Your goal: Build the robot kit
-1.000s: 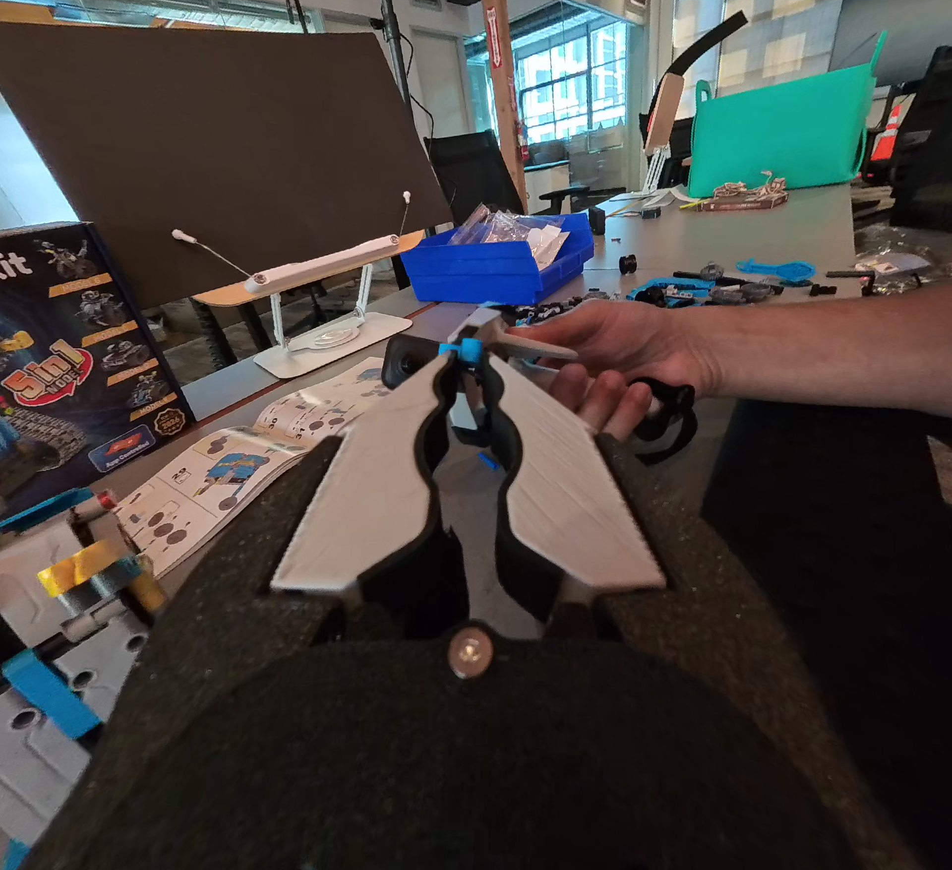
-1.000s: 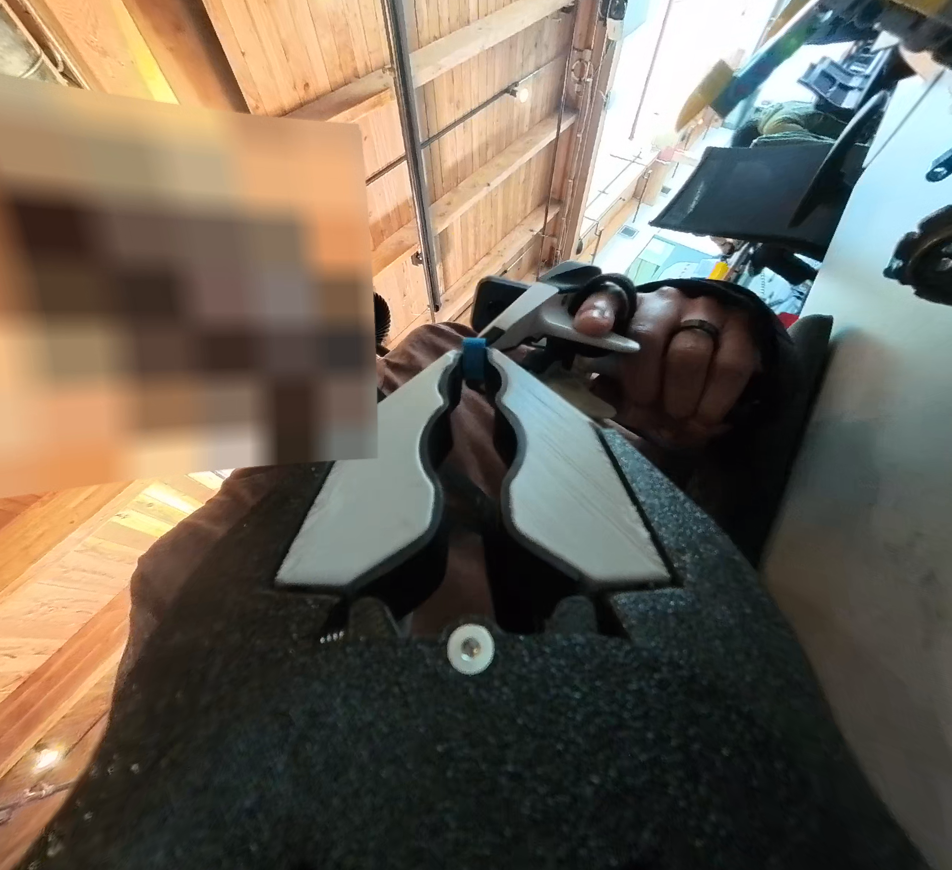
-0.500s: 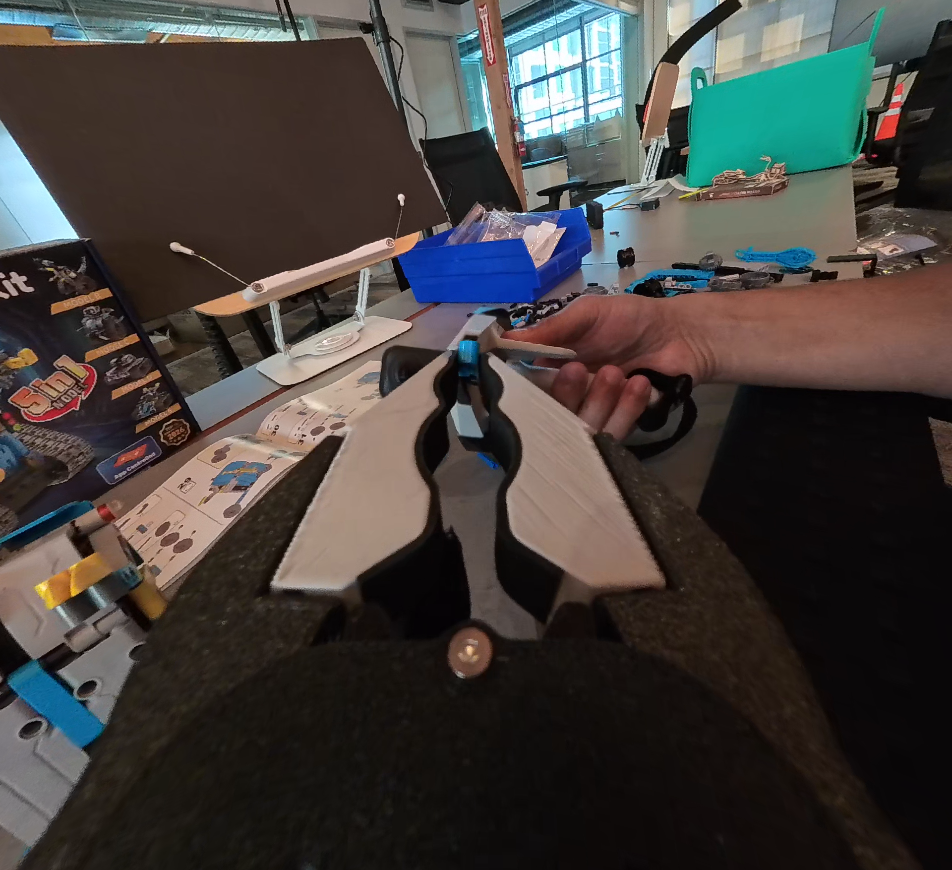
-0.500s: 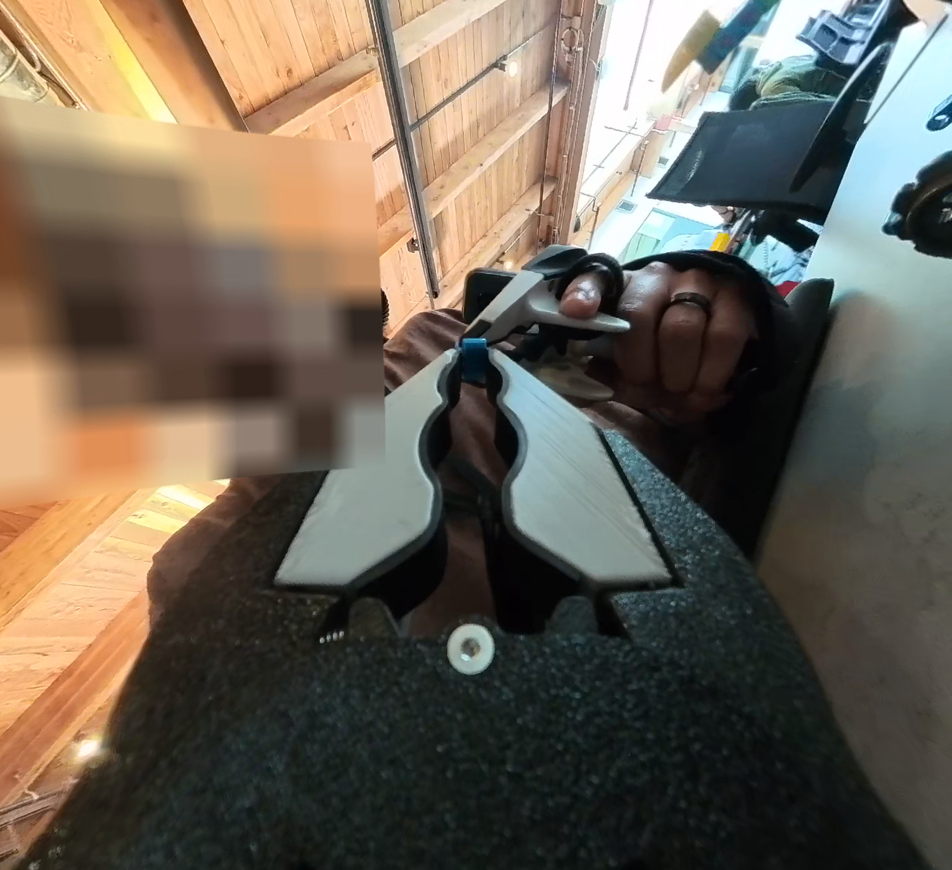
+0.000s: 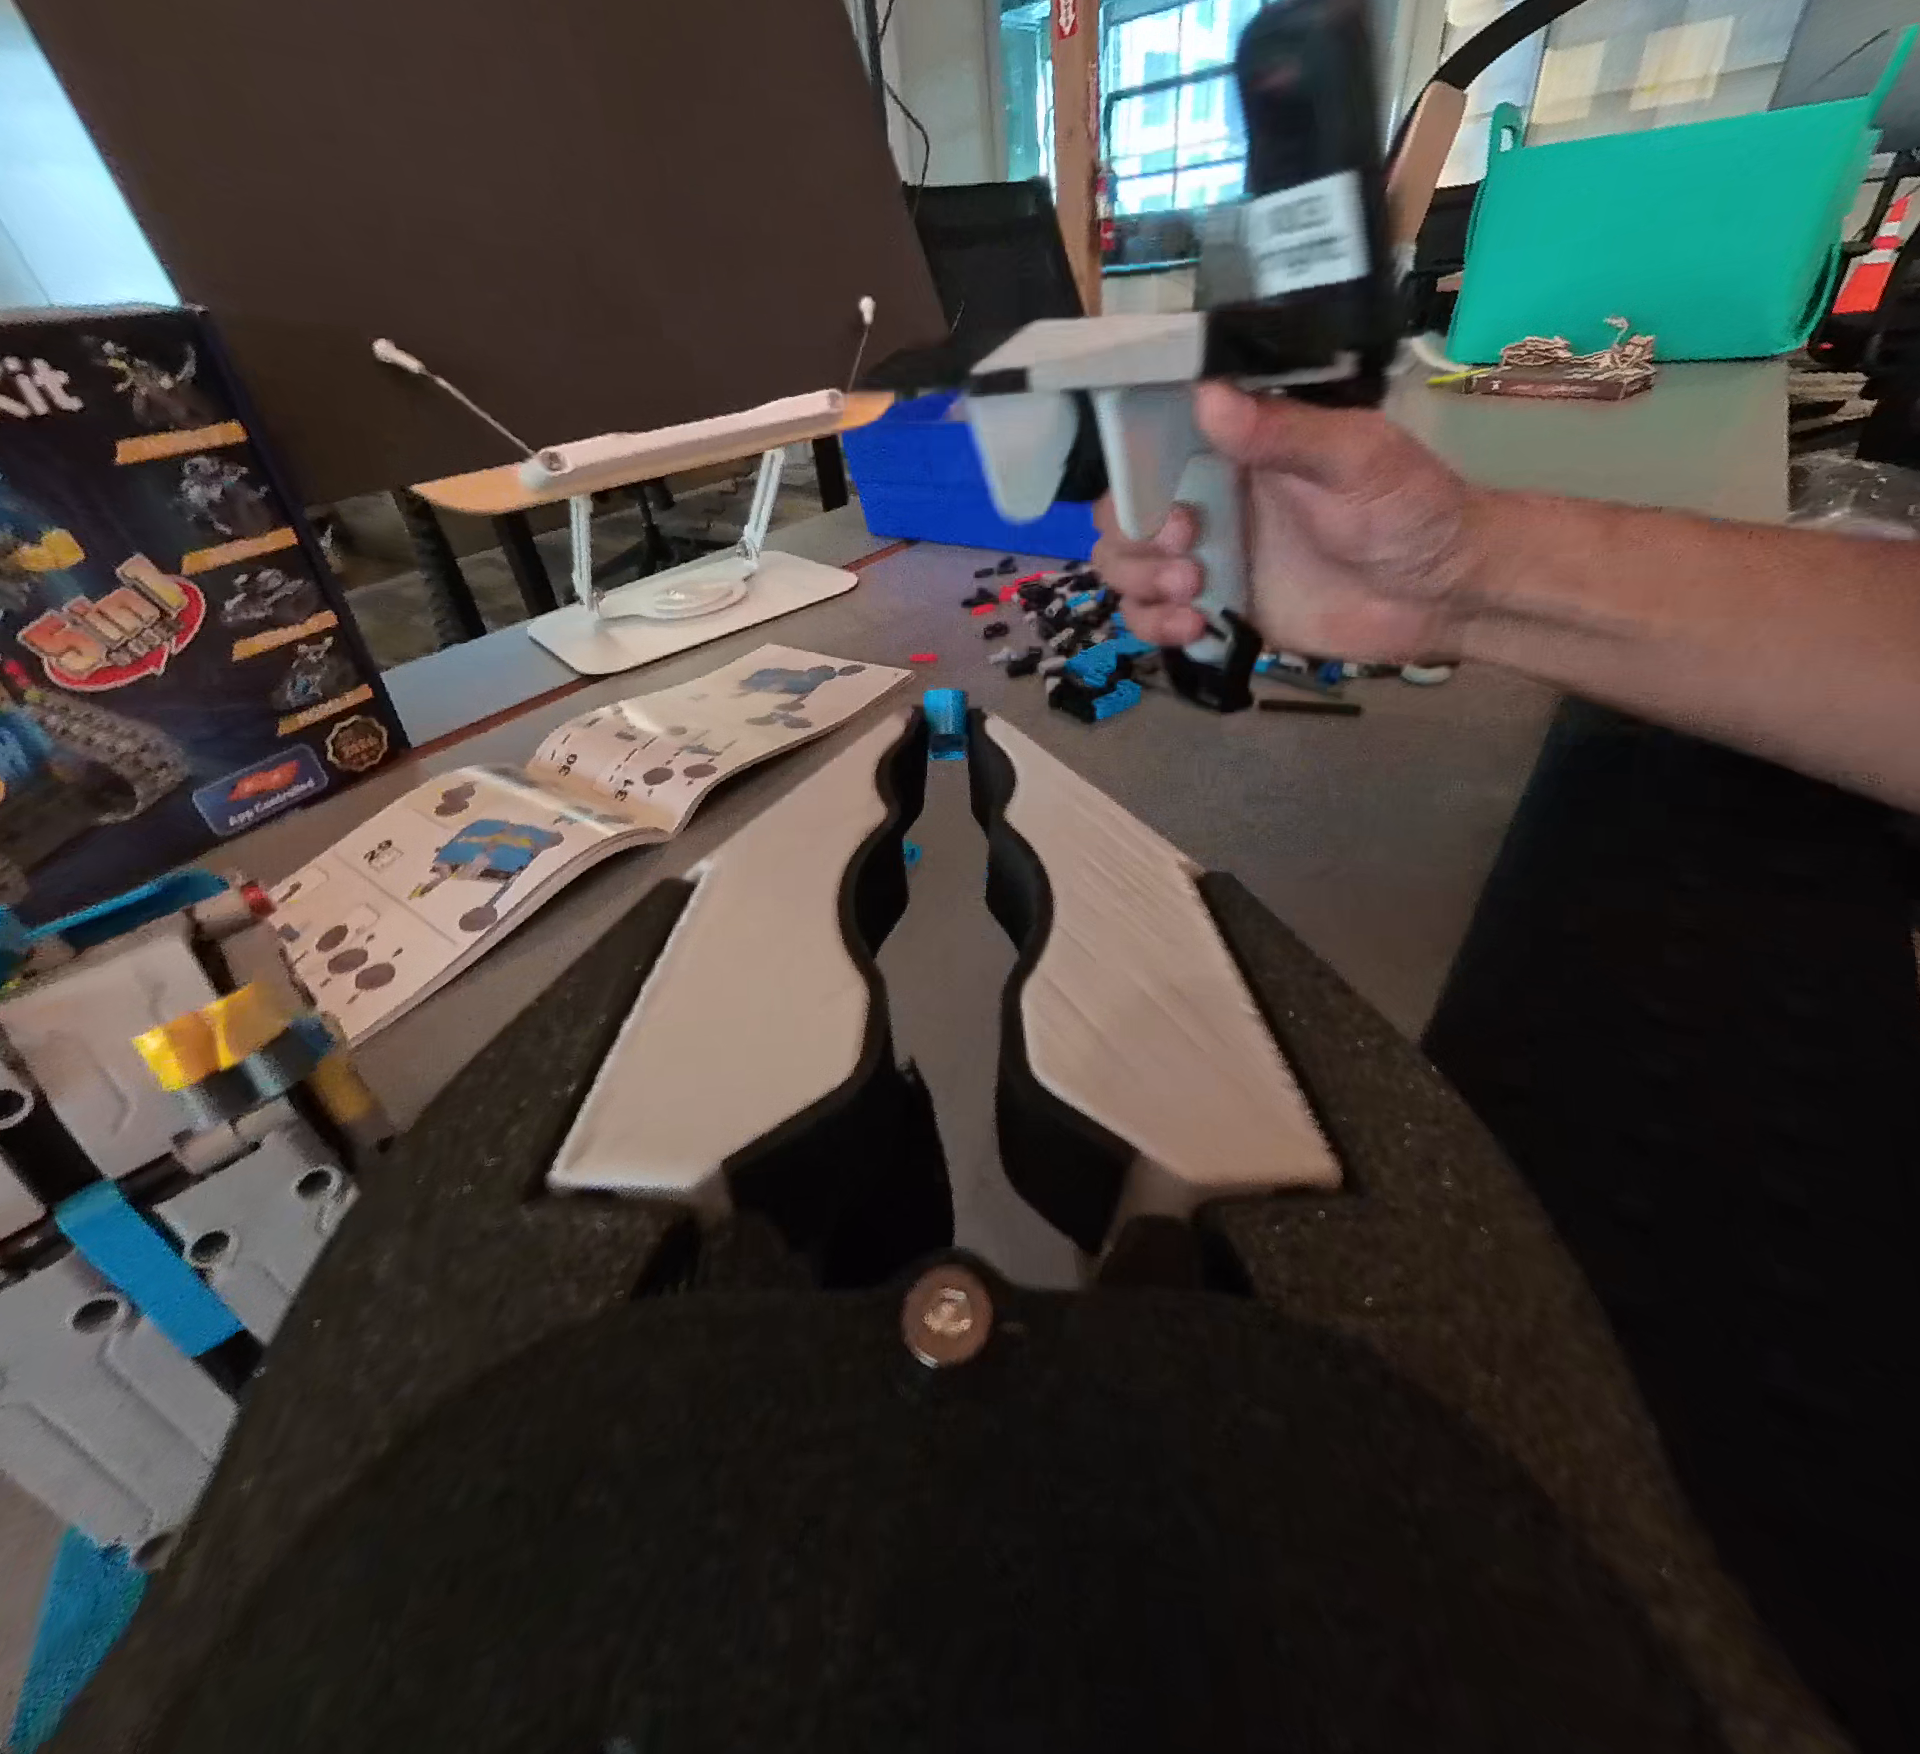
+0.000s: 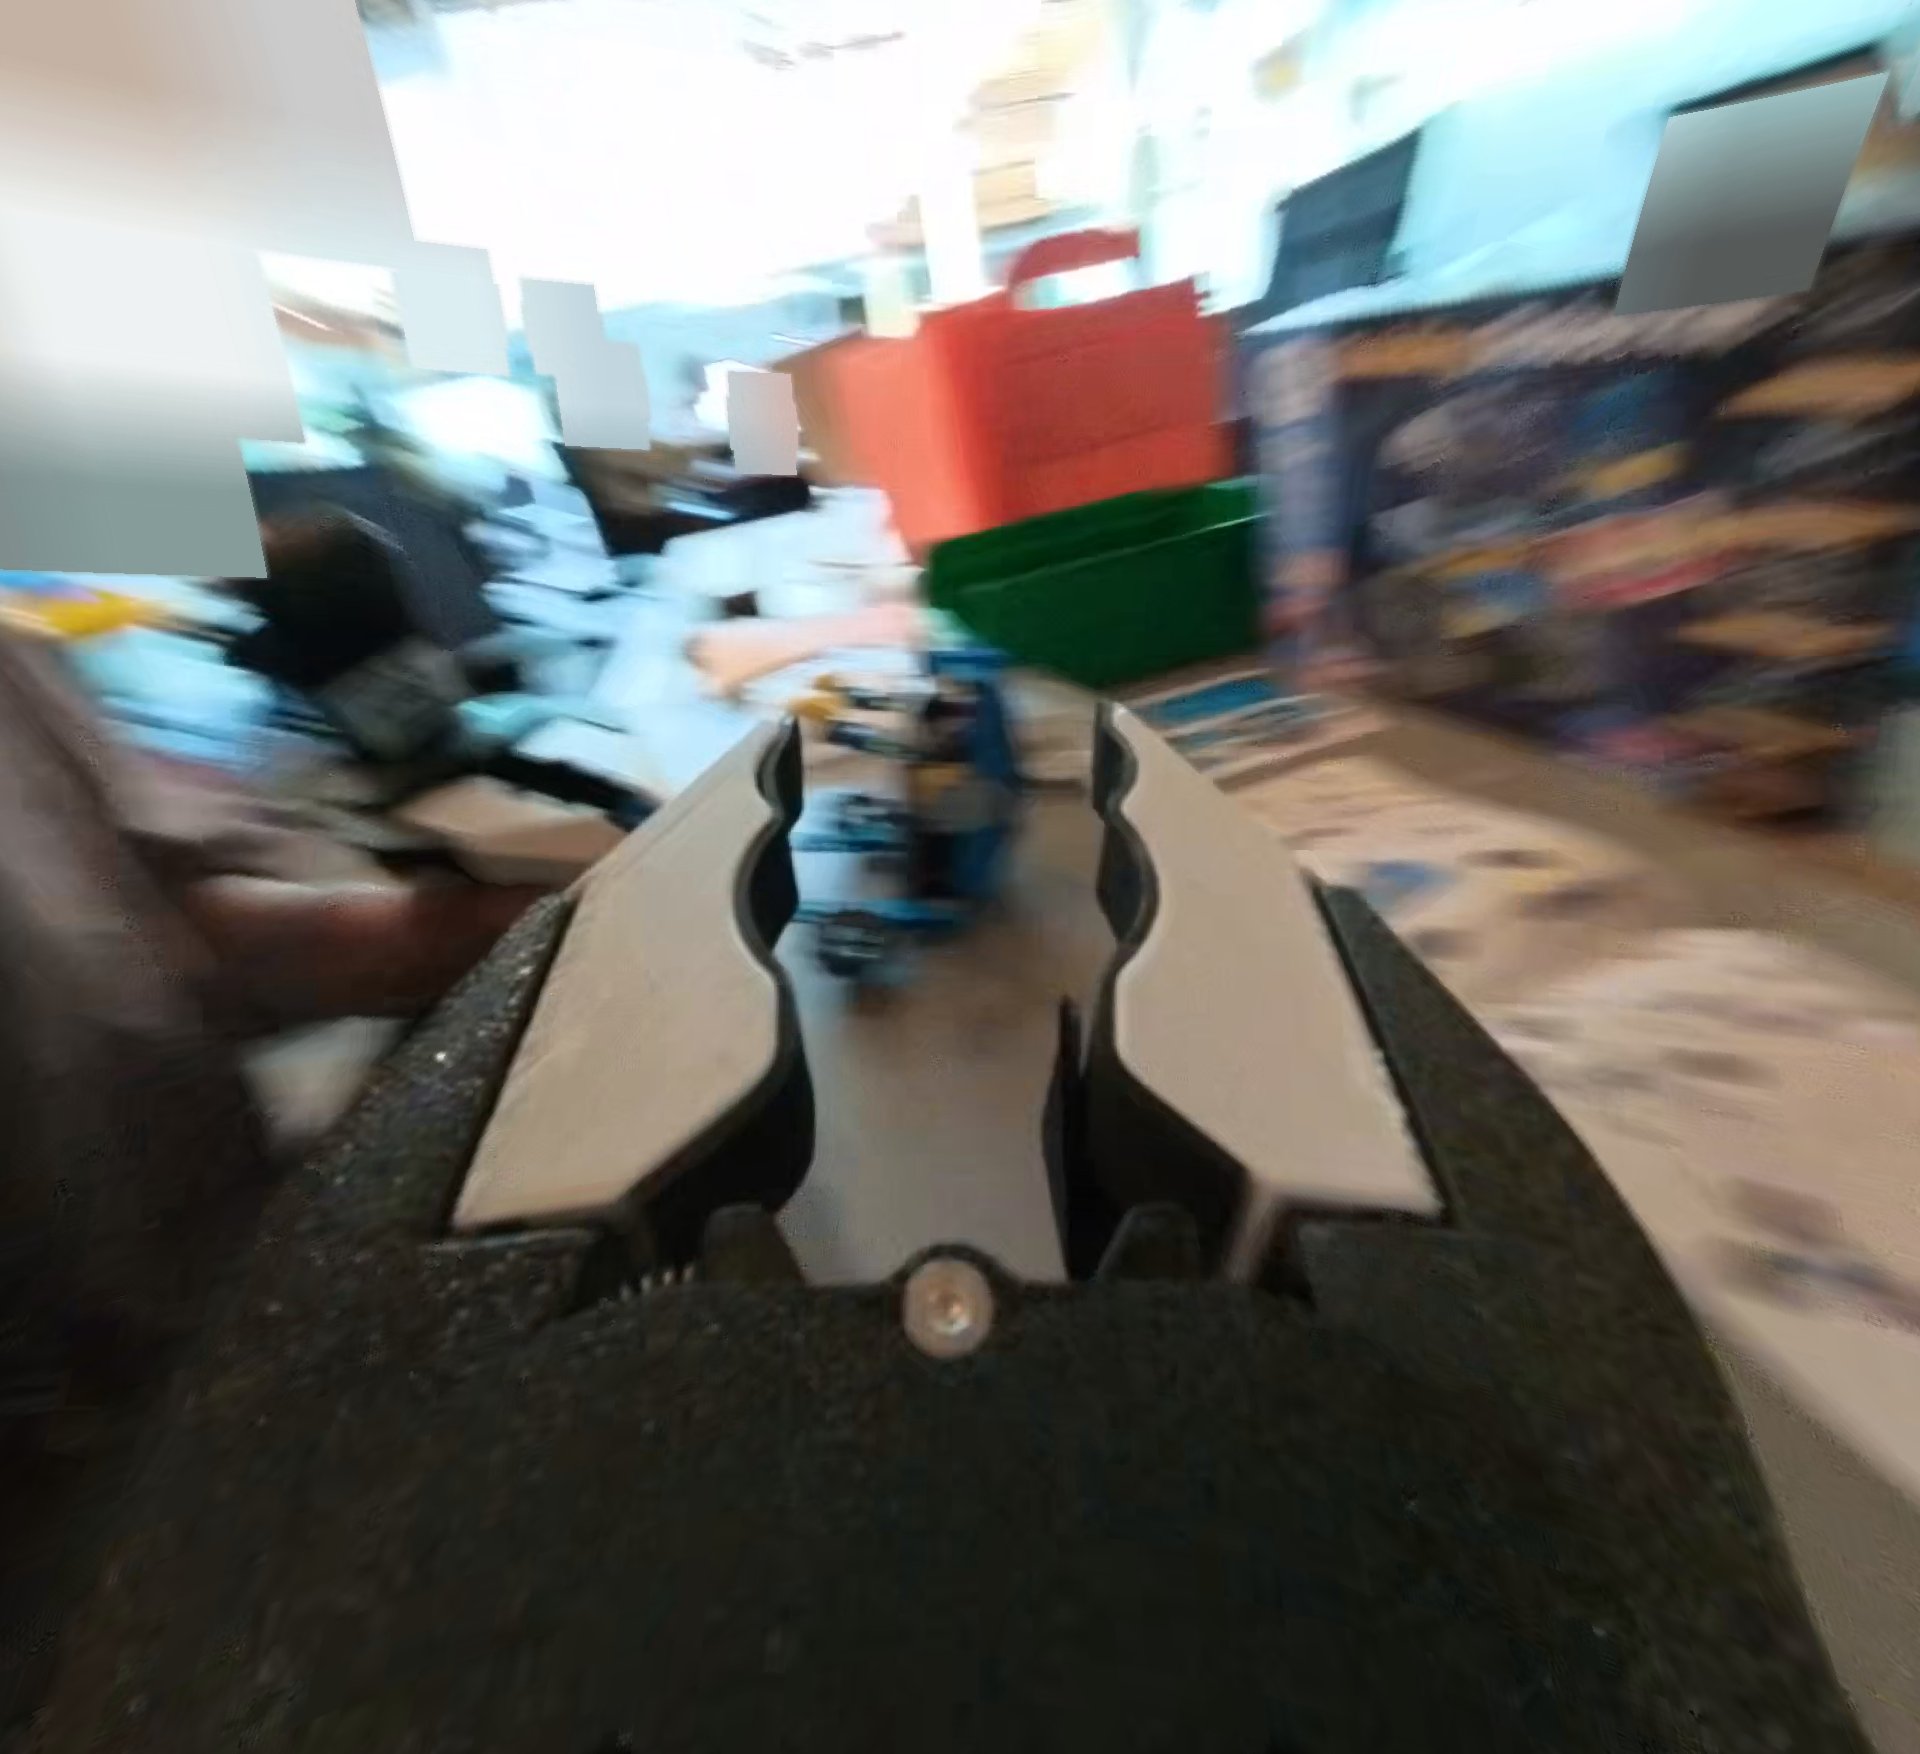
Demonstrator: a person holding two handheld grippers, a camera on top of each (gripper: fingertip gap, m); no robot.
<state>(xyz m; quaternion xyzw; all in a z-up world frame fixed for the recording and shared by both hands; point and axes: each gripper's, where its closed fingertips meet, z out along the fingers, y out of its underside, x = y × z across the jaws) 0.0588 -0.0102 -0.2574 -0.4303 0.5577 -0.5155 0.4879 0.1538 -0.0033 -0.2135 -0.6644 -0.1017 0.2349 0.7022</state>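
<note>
Between left tool [image 5: 947, 736] tips, half-hidden blue piece [image 5: 944, 723]; right tool [image 6: 945, 740] agape, blurred.

Probably an office workshop: desks [image 5: 1621, 447], parts bin [image 5: 925, 478], big windows [image 5: 1164, 104].

You're at a grey table [image 5: 1351, 831] in an open office, big dark board [image 5: 468, 146] leaning behind it, wooden post [image 5: 1075, 73] and gridded windows [image 5: 1174, 94] letting in daylight. Green bag [image 5: 1652, 239] sits on the next desk [image 5: 1621, 447] over.
</note>
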